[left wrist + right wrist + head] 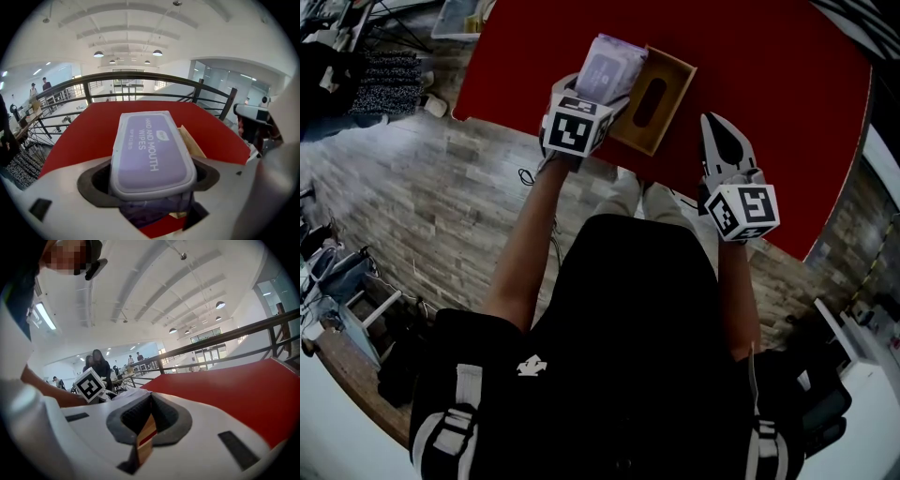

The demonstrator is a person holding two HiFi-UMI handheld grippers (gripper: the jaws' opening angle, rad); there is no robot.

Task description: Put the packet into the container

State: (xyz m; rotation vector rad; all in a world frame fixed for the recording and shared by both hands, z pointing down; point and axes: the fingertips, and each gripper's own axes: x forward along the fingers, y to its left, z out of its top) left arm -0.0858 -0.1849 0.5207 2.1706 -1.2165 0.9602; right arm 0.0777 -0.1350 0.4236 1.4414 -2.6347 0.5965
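Lavender, rounded-rectangular packet pinched in left tongs by boxy wooden container.

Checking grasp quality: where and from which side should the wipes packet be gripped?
The wipes packet: across its narrow width near the short end, from the person's side, as the left hand-held gripper does; its long sides suit the jaws, leaving the far end free for the wooden container.

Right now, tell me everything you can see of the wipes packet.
The packet is a soft plastic pack with a pale lilac rounded-rectangle top printed HAND AND MOUTH WIPES and a grey-white rim. The left gripper clamps its near end from both sides, holding it off the red table, over the left side of the open wooden container. Whether it touches the container is unclear.
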